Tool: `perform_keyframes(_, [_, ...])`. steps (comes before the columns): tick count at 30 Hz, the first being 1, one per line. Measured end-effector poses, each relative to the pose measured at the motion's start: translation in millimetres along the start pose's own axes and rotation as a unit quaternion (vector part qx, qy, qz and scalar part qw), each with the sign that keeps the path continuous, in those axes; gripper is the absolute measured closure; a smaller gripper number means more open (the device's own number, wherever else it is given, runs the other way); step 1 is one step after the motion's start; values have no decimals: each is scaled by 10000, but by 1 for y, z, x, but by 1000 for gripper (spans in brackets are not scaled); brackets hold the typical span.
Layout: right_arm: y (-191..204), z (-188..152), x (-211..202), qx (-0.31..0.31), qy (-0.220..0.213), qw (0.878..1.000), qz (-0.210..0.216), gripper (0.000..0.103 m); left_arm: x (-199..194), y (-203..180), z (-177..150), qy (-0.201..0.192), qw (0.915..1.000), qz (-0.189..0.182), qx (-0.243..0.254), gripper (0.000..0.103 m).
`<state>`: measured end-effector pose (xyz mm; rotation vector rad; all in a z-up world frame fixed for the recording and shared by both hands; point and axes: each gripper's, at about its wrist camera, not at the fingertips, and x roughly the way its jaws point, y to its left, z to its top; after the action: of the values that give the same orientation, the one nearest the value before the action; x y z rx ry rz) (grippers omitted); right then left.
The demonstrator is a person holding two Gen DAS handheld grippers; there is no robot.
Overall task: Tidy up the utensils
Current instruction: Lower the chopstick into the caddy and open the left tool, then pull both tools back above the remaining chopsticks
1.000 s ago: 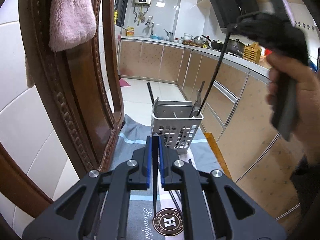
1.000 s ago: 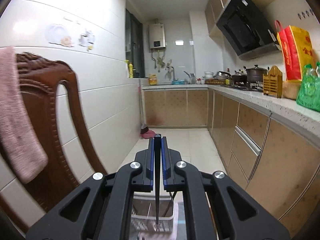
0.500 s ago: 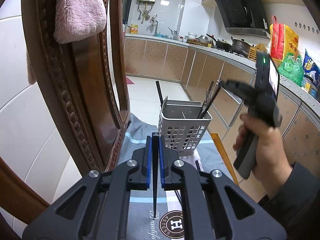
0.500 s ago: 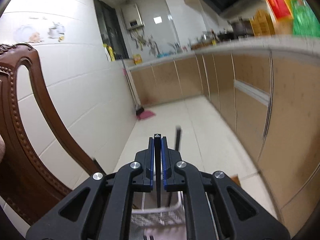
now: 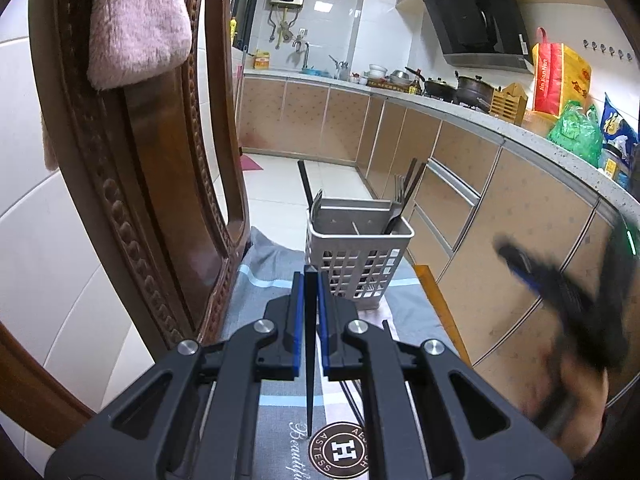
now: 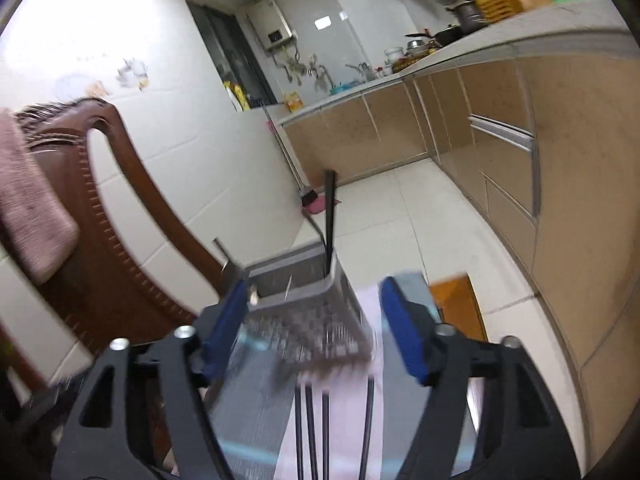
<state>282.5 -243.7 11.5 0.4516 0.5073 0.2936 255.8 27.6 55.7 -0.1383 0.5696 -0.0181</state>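
The left tool is clamped on a single black chopstick, pinched near its thick end so the shaft runs back toward the camera, its long axis along the tool's pointing line and its thin tip hanging just above the grey patterned cloth on the tabletop. Ahead of this tool, slightly right, stands the grey slotted utensil caddy, upright, with forks and dark chopsticks leaning out toward its right corner. The right tool has just been opening; its blue pads stand wide apart with nothing pressed between them, the caddy showing beyond the gap through motion blur. Below it, several more black chopsticks lie on the cloth, long axes pointing roughly toward the caddy. The step in hand looks like fetching the next of these: best to drop the spread jaws squarely across one stick, near its thicker end, close only once it sits between the pads, and keep clear of its neighbours, which lie close together.
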Motion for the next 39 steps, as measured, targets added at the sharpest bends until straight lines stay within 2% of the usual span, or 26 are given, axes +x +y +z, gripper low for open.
perform_keyframes(2, [-11,-19,-17,196,-17,9998,-104,30,-5,0,7,-93,9999,-19,-63,96])
perform_keyframes(4, [-21,-28,-21,512,171,9985,-71,30,-7,-2,15,-177,9997,-61,-135,96])
perform_keyframes(7, [-25,-29,-18,391,101,9990,-201,30,-9,-5,37,-356,9988,-132,-293,96])
perform_keyframes(12, [-42,-33,-10,545,230,9979,-245,30,-3,-15,98,-617,9961,-298,-559,96])
perform_keyframes(16, [-53,-27,-12,684,219,9973,-174,30,8,-23,142,-907,9935,-255,-638,96])
perform_keyframes(21, [-64,-24,-11,693,264,9971,-160,30,33,-25,172,-1249,9894,-31,-738,96])
perform_keyframes(27, [-75,-20,-11,777,316,9964,-142,30,86,-22,162,-1275,9878,129,-890,96])
perform_keyframes(32, [-73,-20,-7,790,347,9962,-86,30,132,-12,123,-800,9908,147,-1086,96])
perform_keyframes(37, [-70,-20,-4,764,389,9963,-55,30,143,-9,89,-289,9957,135,-872,94])
perform_keyframes(38, [-69,-20,-4,770,400,9962,-48,30,142,-9,83,-203,9966,117,-791,85])
perform_keyframes(39, [-69,-20,-3,775,409,9961,-41,30,138,-9,74,-90,9975,76,-695,60])
